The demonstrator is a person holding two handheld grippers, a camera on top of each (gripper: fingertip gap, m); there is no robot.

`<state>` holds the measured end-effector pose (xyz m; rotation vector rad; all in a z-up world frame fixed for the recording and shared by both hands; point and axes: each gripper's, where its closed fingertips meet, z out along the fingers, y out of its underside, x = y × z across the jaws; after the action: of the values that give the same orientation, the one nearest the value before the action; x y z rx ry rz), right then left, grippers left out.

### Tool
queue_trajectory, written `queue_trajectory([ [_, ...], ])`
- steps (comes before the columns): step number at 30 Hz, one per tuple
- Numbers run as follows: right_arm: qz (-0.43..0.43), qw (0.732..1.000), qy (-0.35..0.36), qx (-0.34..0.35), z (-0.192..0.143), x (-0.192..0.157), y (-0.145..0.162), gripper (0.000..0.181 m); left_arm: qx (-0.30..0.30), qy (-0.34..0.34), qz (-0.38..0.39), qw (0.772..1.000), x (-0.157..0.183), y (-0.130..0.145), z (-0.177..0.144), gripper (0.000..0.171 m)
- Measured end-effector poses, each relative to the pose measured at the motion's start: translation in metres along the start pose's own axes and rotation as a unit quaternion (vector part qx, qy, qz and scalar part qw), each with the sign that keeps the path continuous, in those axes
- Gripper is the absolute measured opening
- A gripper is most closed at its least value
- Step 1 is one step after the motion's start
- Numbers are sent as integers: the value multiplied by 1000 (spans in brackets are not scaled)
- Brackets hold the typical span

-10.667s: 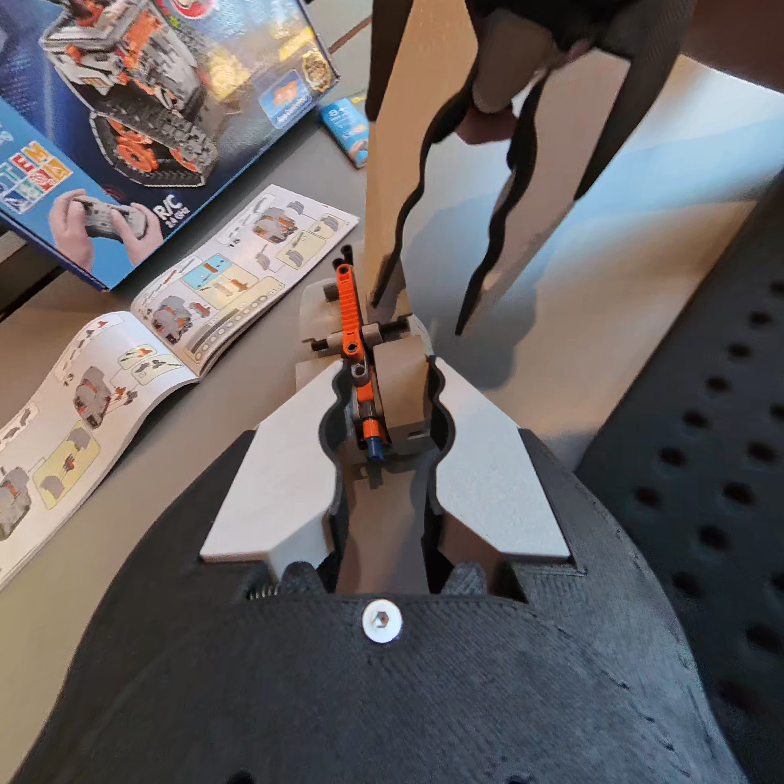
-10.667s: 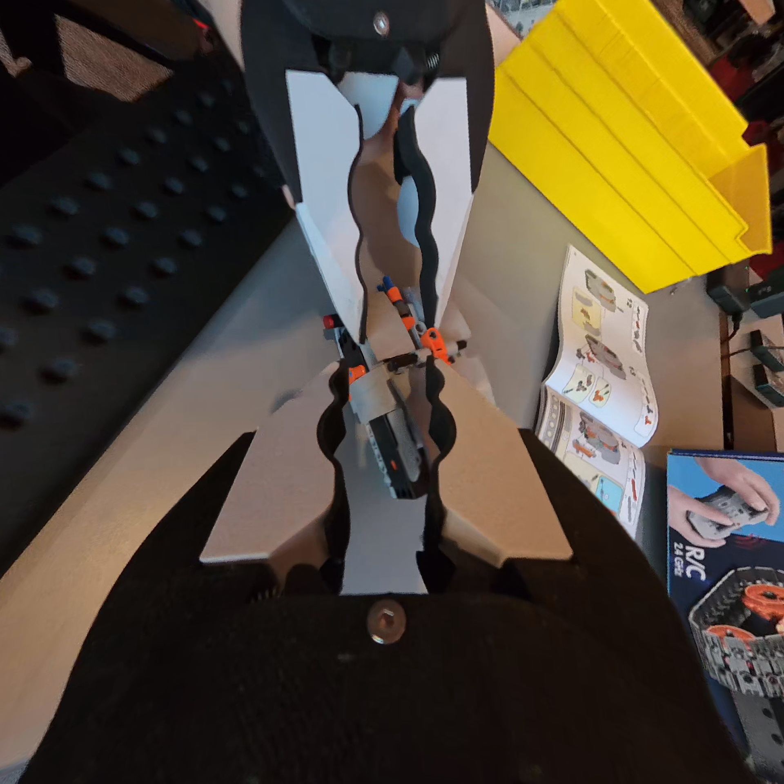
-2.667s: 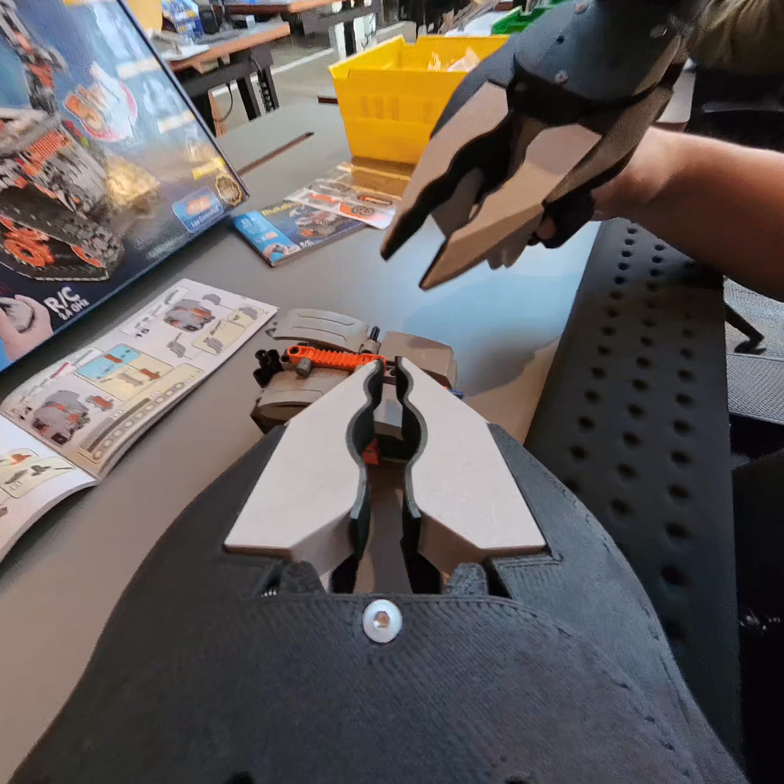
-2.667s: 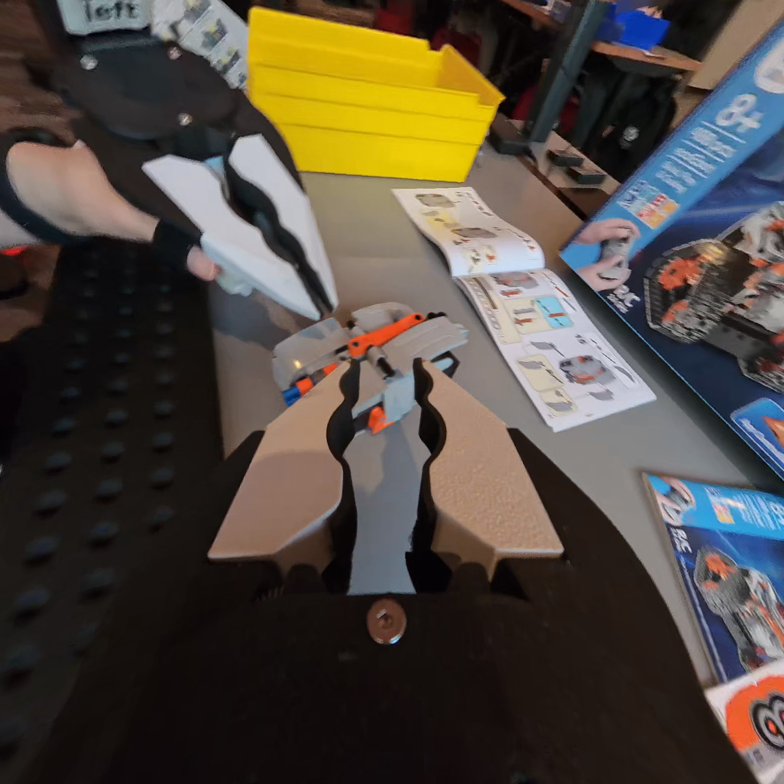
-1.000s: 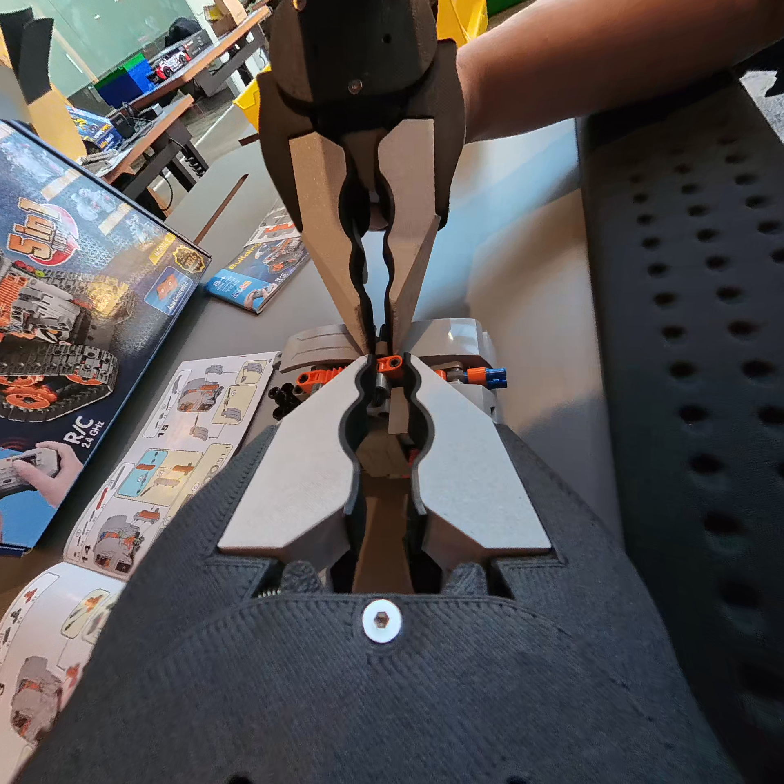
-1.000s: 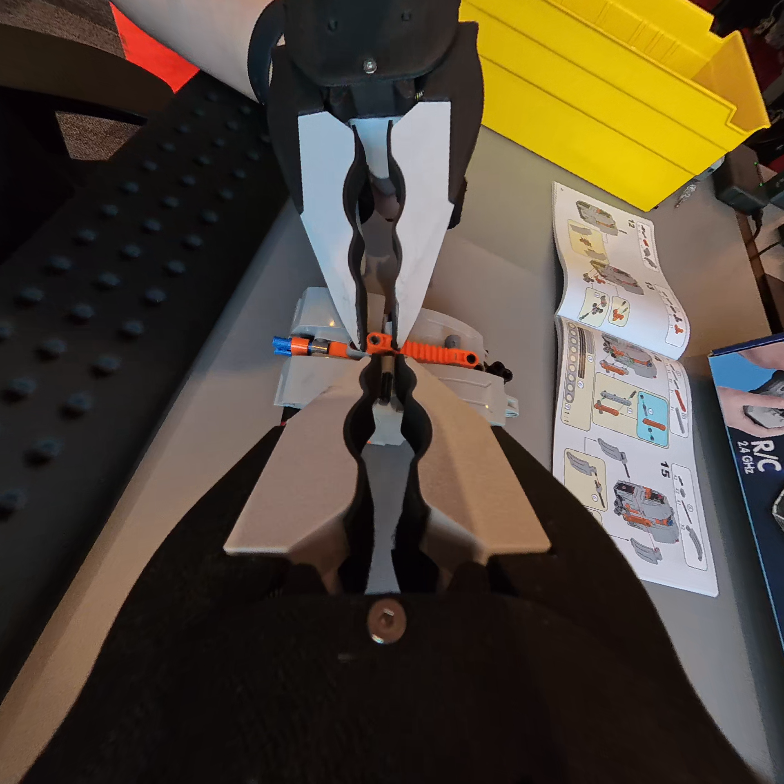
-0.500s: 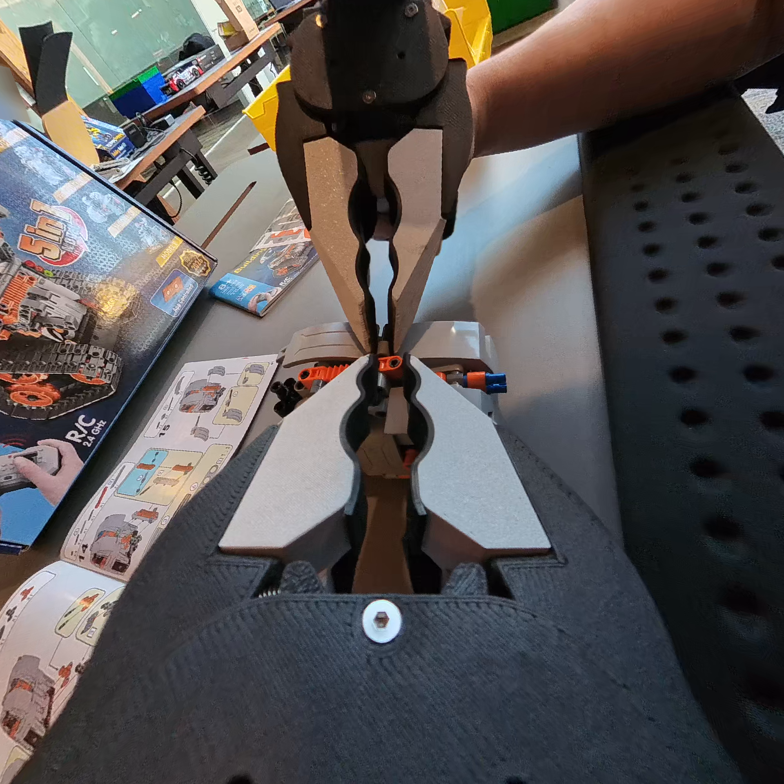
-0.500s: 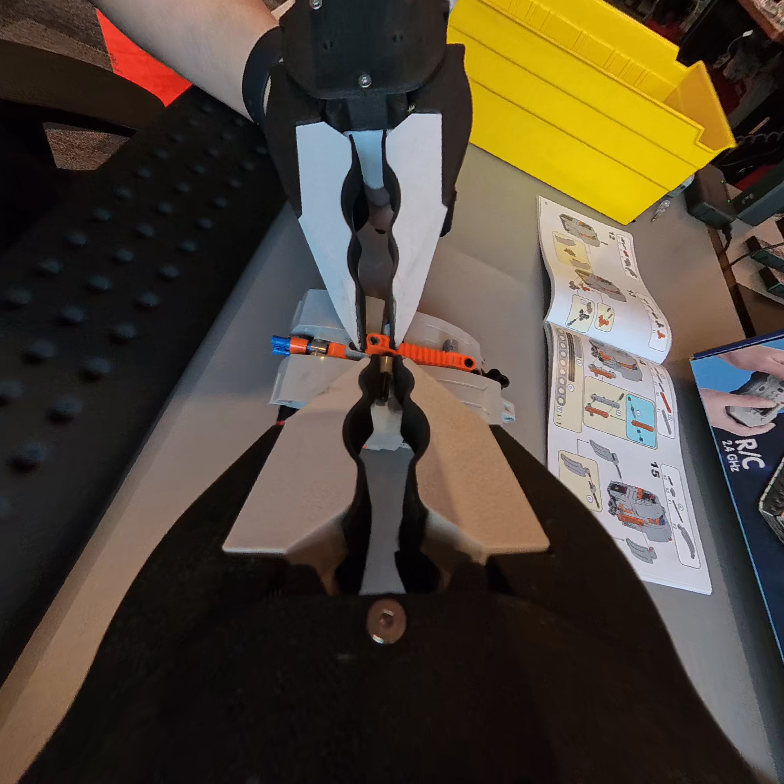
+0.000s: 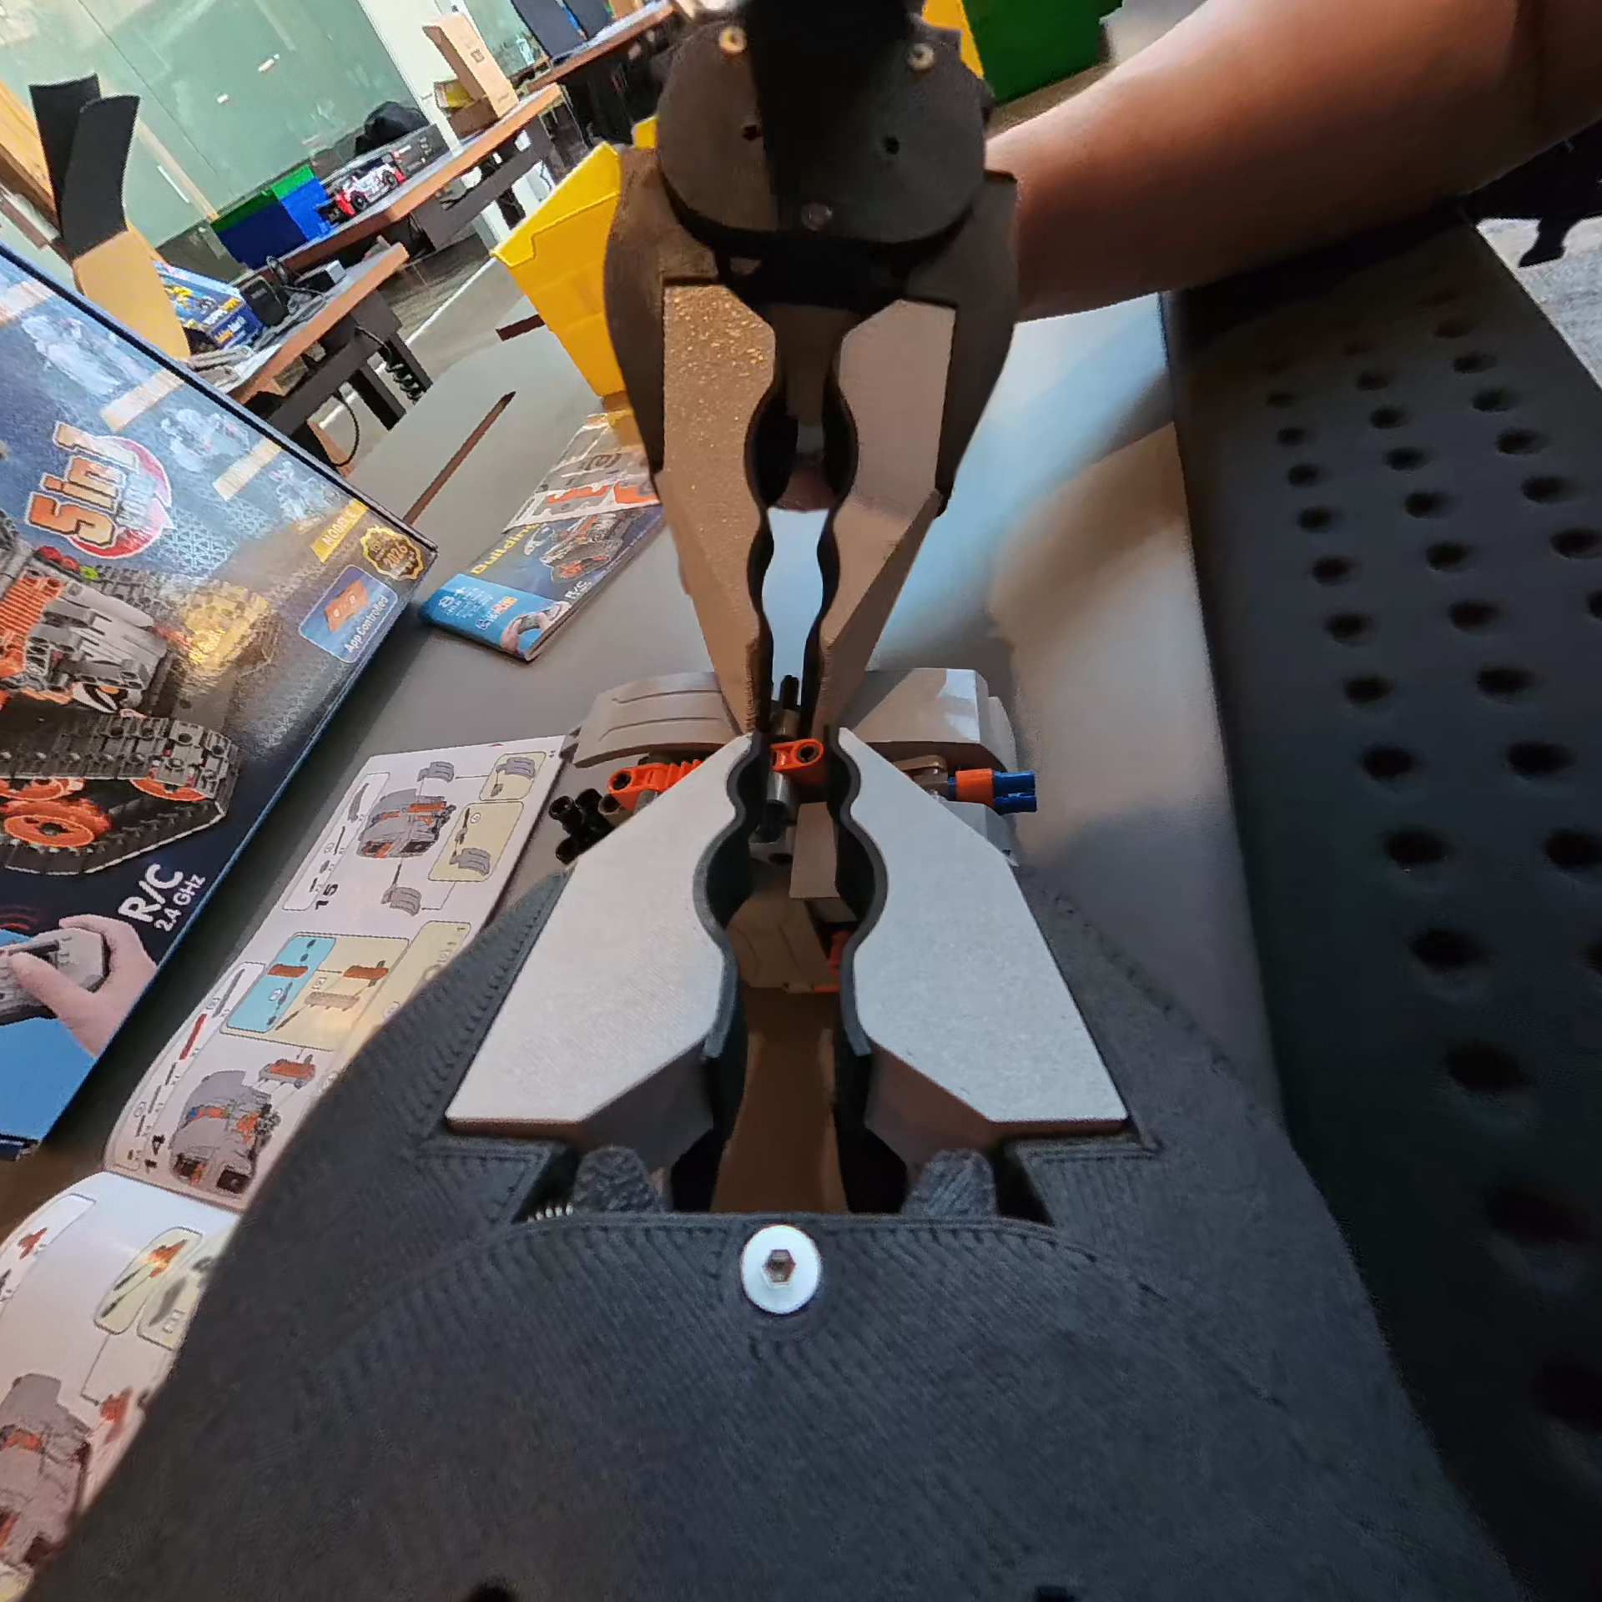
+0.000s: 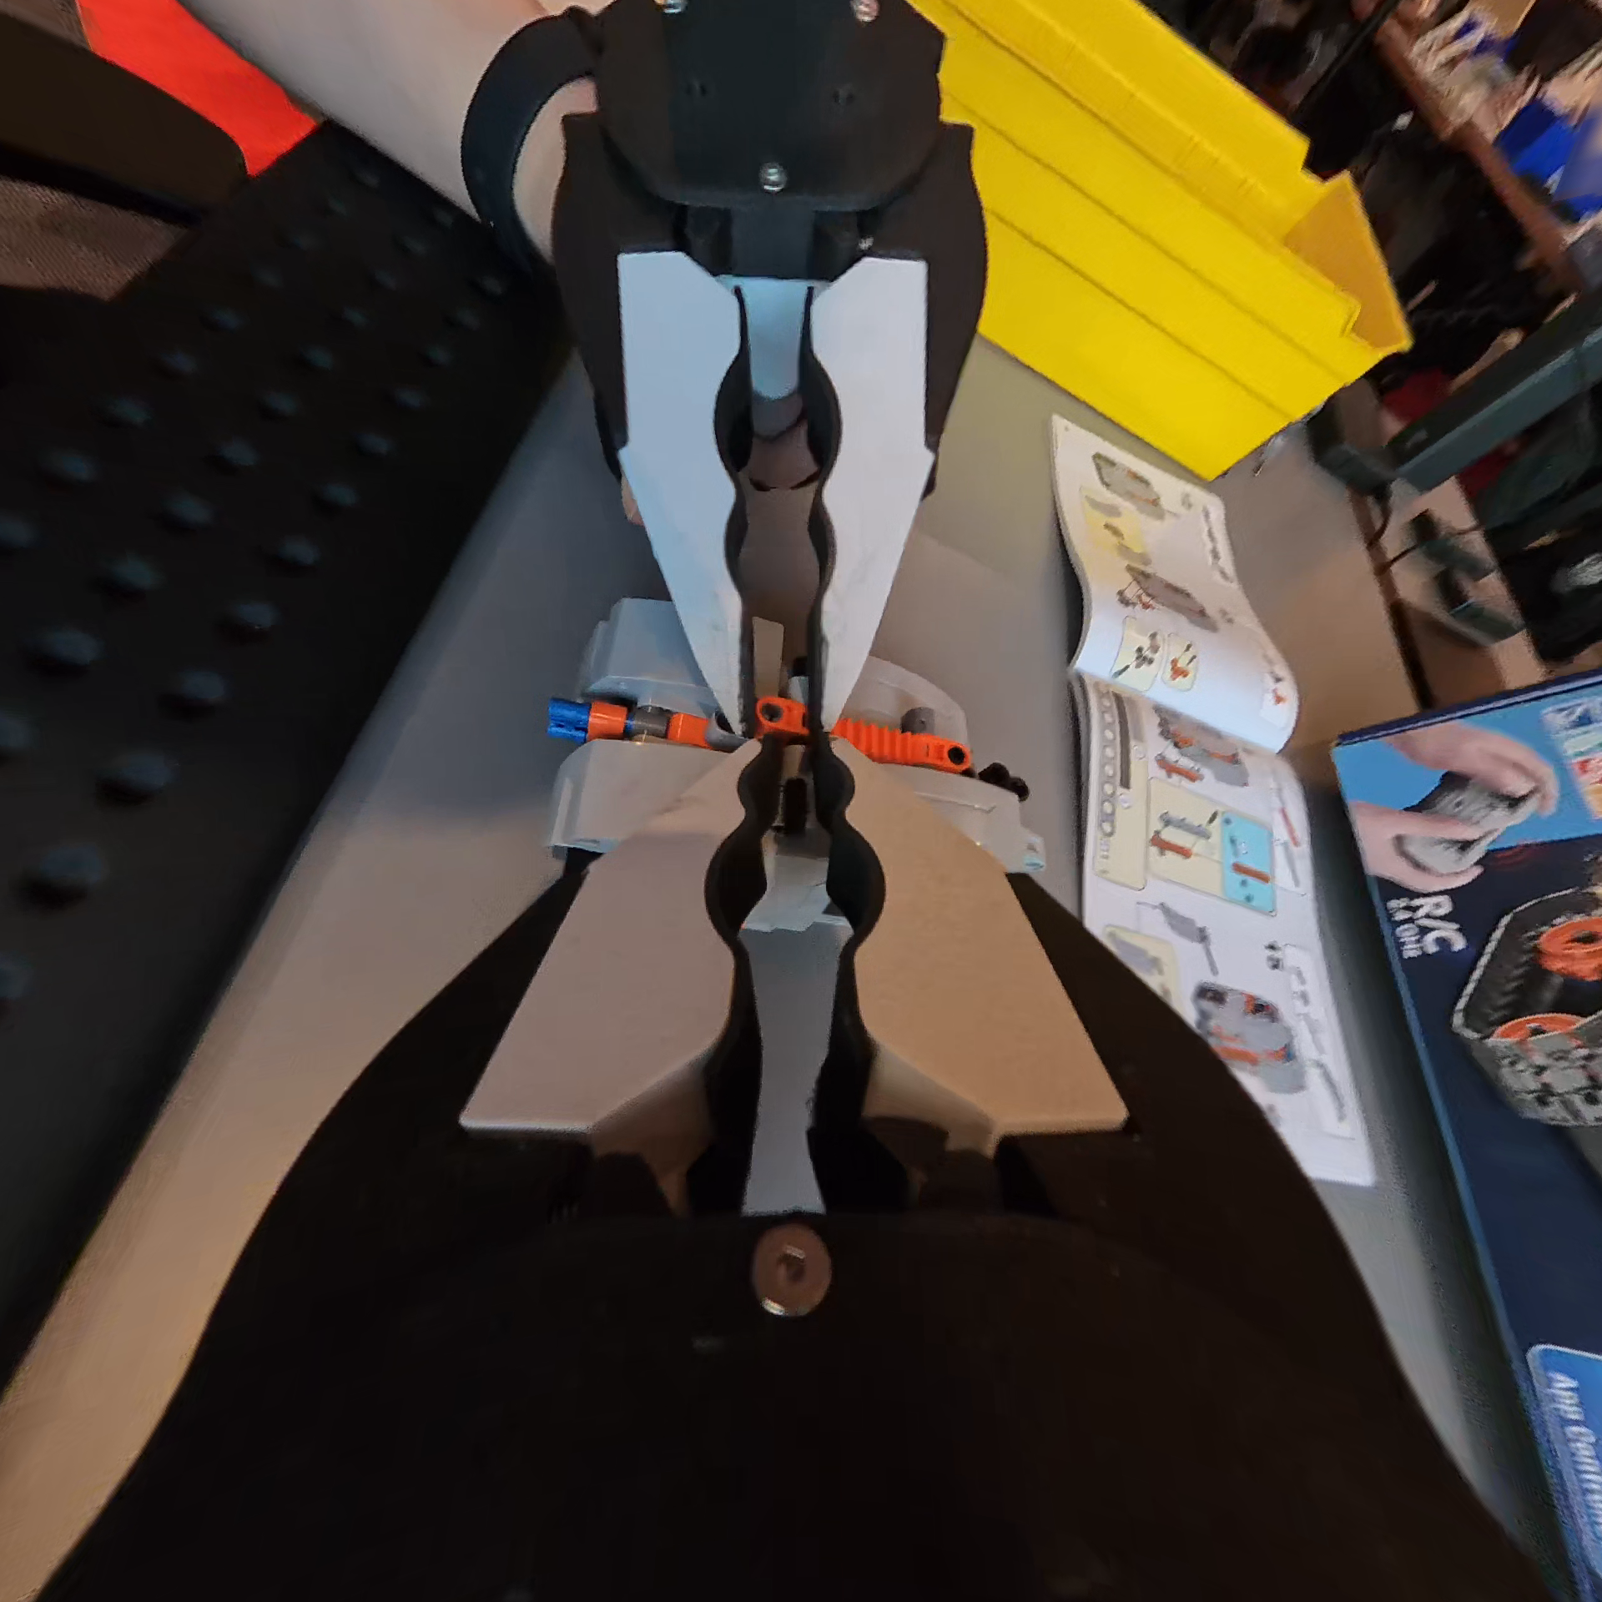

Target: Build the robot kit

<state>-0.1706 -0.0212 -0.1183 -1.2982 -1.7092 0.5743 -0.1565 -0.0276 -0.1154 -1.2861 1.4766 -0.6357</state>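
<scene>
Little has shifted in the last half second: both tools keep their tip-to-tip stance over the brick model, views tilted slightly.

Left to right, left wrist view:
- Toy box, cut off at left edge.
- Instruction booklet, open, partly under the tool body.
- Left tool: jaws nearly closed, pinching the model's orange beam; contact partly hidden.
- Right tool, opposite, narrowly parted; grip on a small dark pin unclear.
- Model rests on the table, long axis left-right, blue pin pointing right; underside hidden.
- Black perforated mat, far right.
</scene>
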Motion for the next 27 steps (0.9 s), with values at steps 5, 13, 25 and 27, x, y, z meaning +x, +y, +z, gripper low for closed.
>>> queue_trajectory([
  [5, 33, 999, -15, -22, 0, 2, 3, 6, -12, 0, 15, 1000, -1, 0, 1, 12],
  [13, 31, 999, -13, -14, -1, 5, 5, 5, -14, 0, -8, 1000, -4, 3, -1, 6],
  [25, 42, 999, -13, 2, -2, 5, 6, 5, -3, -6, -8, 1000, -4, 4, -1, 6],
  [27, 42, 999, -12, 4, -3, 4, 6, 5, -2, -7, -8, 1000, -4, 4, -1, 6],
])
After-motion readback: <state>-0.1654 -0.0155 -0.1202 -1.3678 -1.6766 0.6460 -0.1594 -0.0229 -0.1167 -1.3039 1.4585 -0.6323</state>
